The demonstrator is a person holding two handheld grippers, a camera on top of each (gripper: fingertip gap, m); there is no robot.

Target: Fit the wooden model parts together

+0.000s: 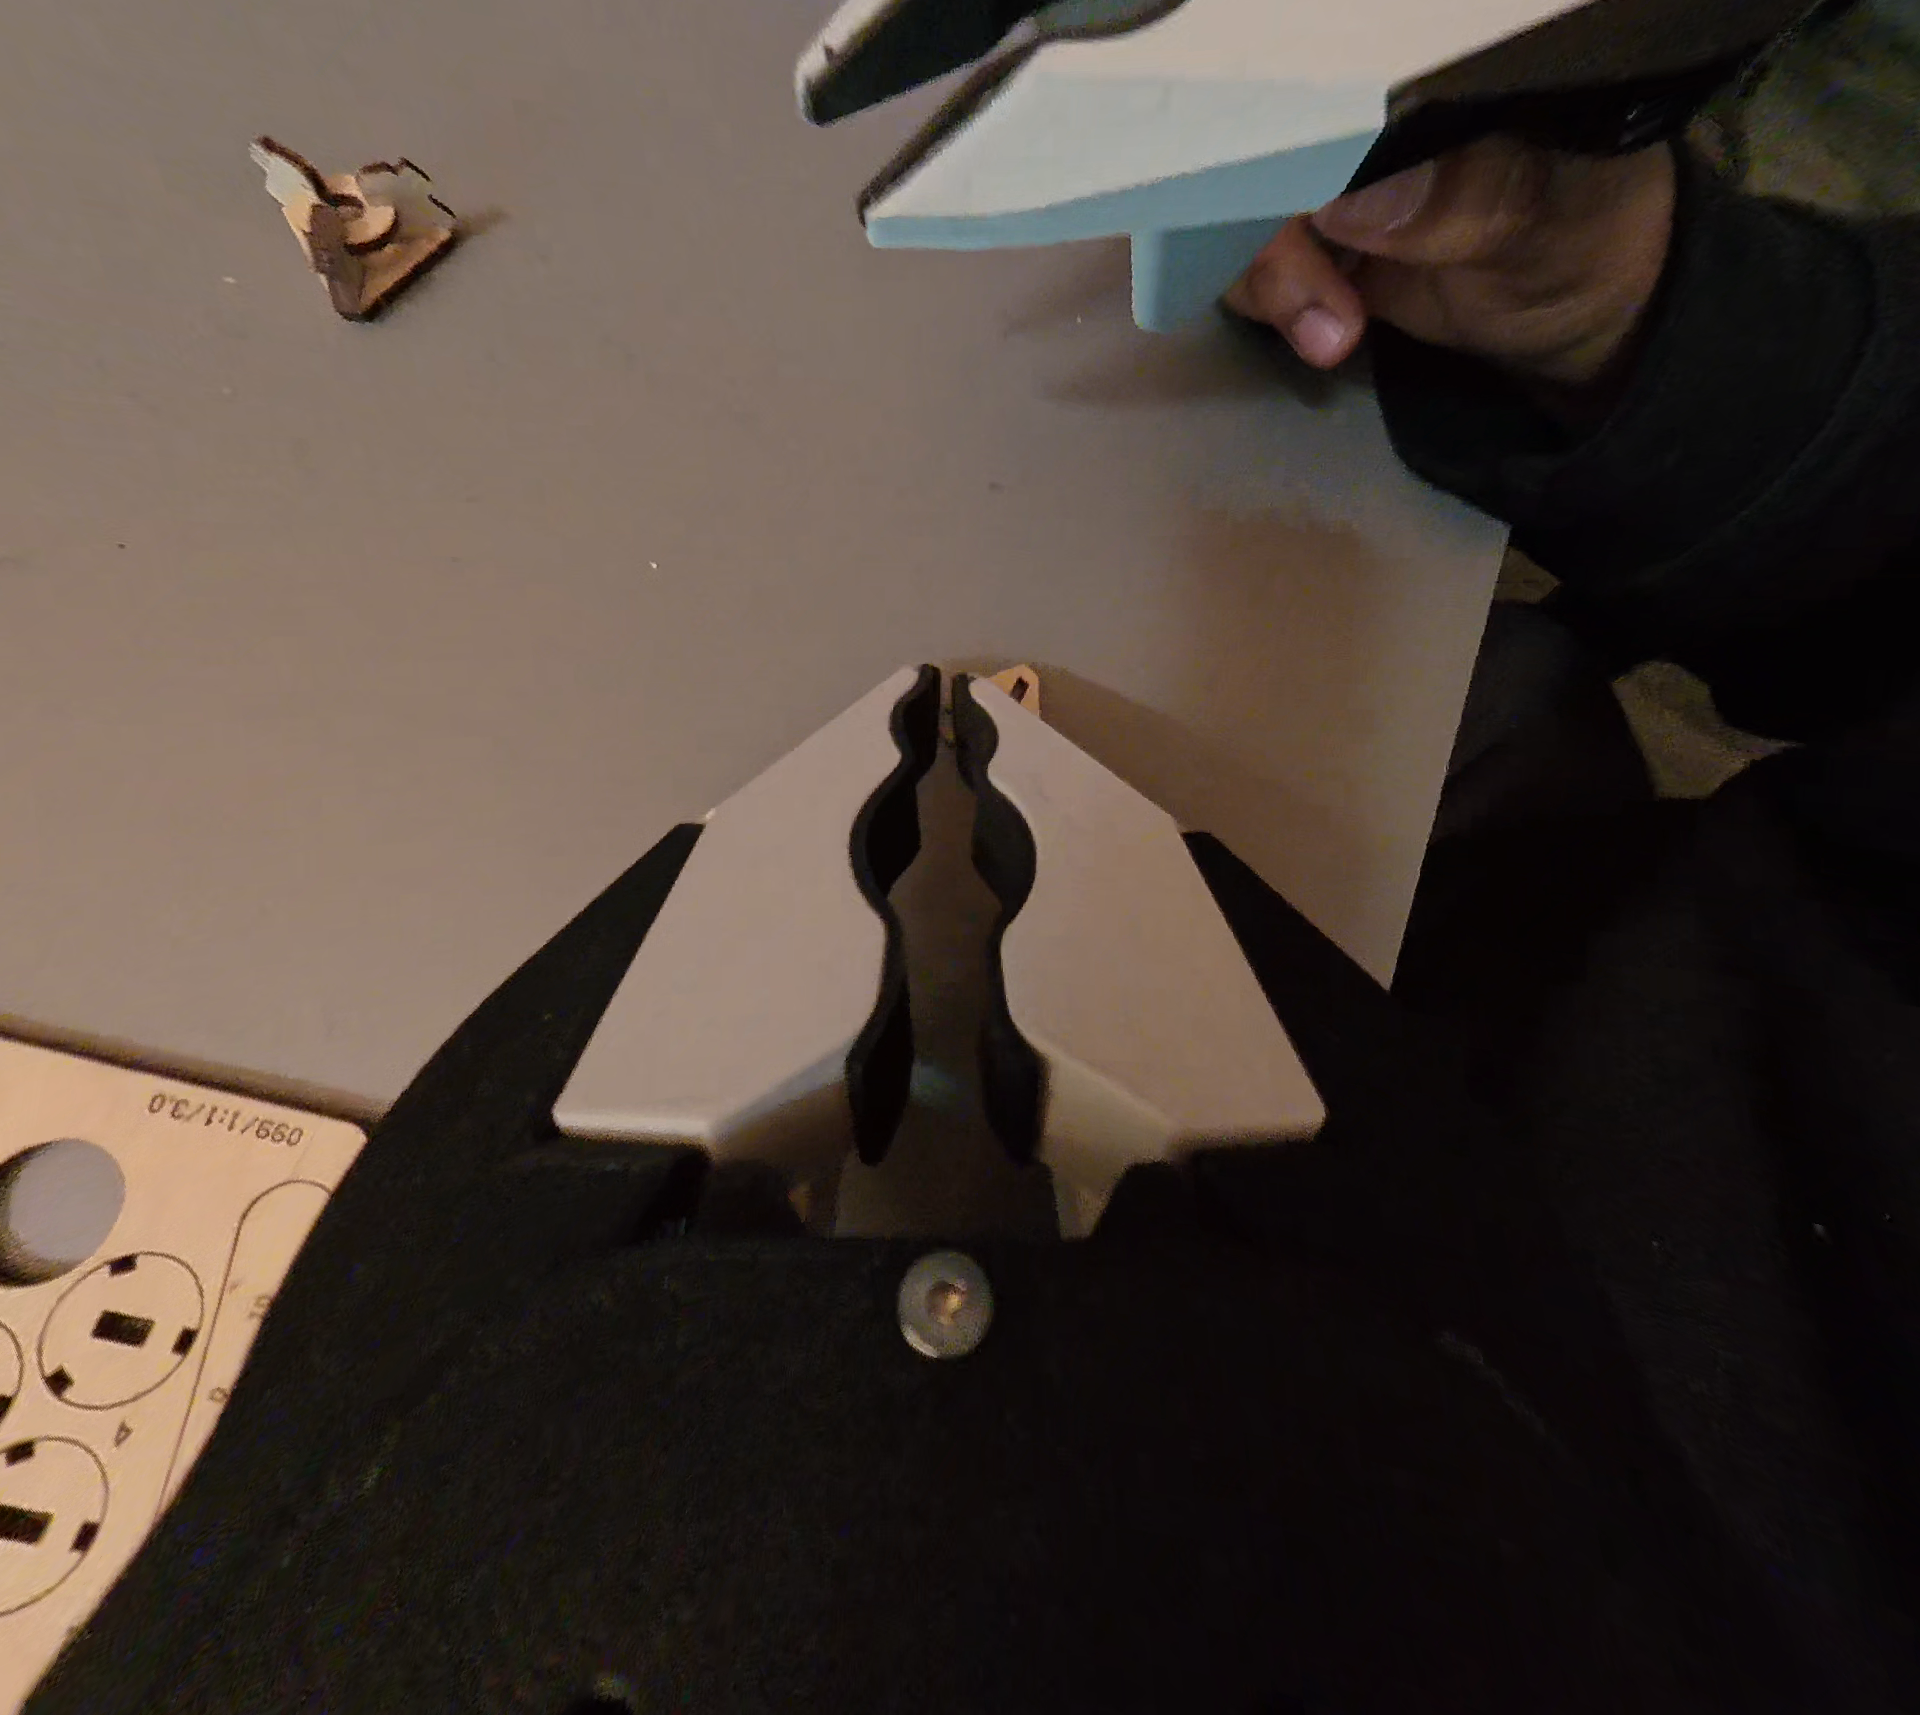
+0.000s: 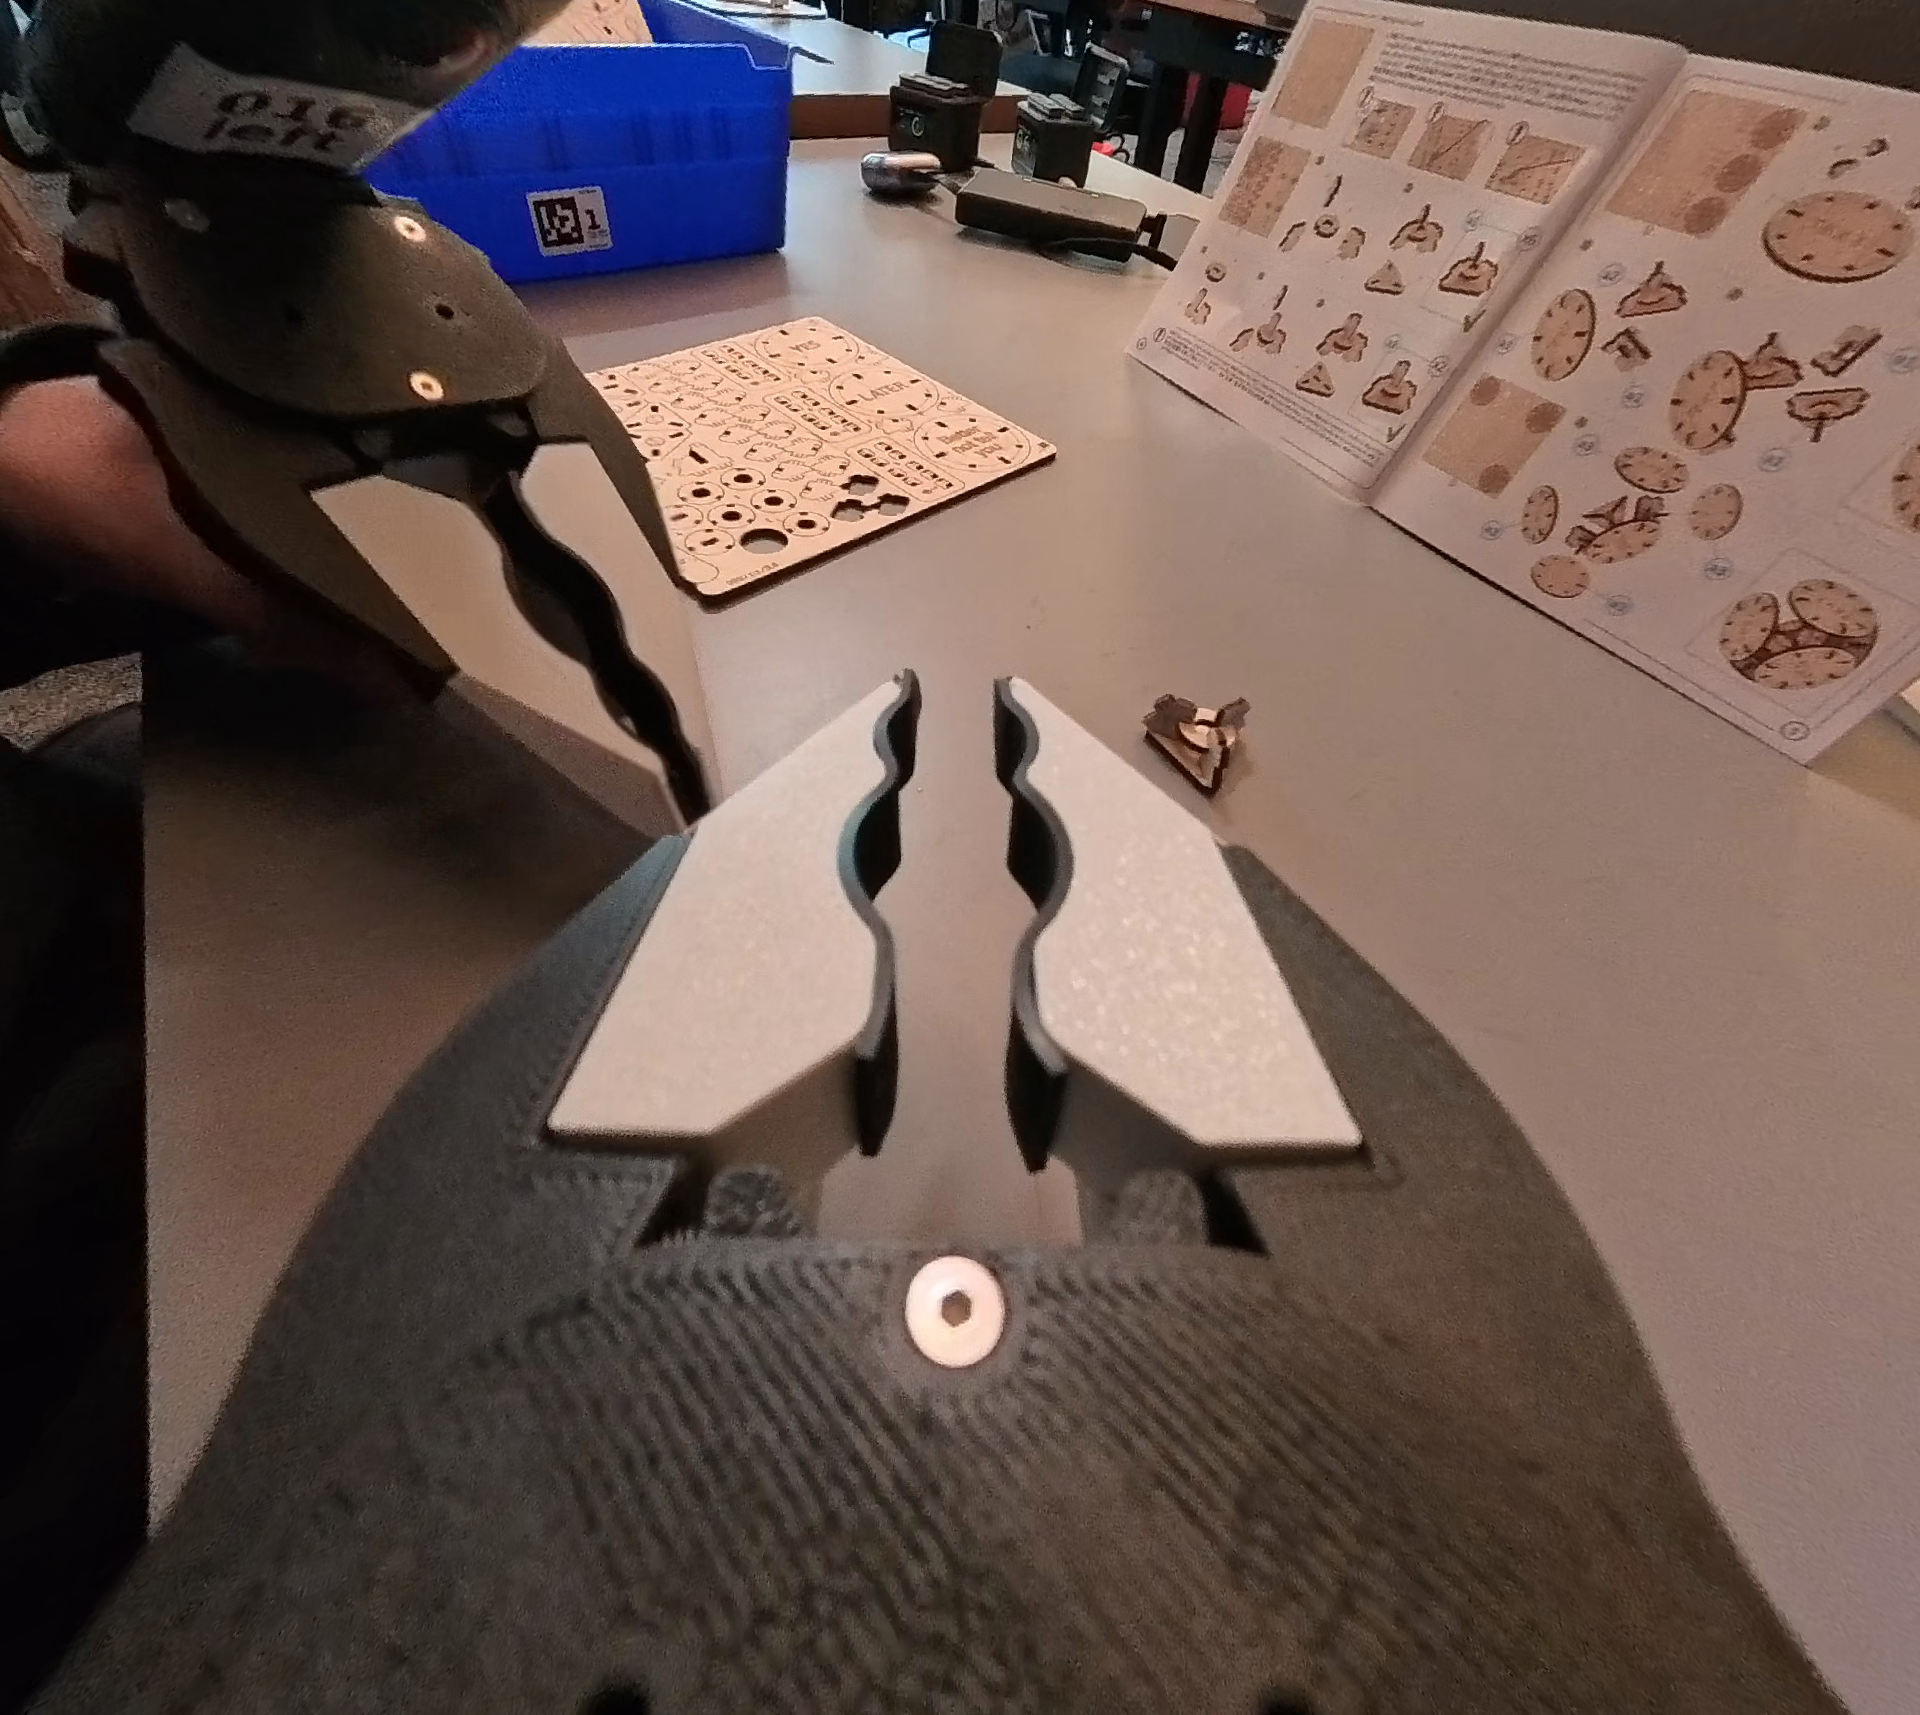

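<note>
The left gripper (image 1: 940, 689) is closed on a thin, pale wooden piece (image 1: 1020, 684); only a slotted corner shows past the right fingertip, so its long axis cannot be told. The right gripper (image 2: 956, 694) stands open over the grey table (image 2: 1351, 886), gripping nothing. Just beside it a small wooden assembly (image 2: 1197, 738) lies flat, its triangular base's corner pointing toward the camera.

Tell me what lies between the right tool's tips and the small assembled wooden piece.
Nothing: in the right wrist view only bare grey table separates the right tool from the wooden piece.
</note>
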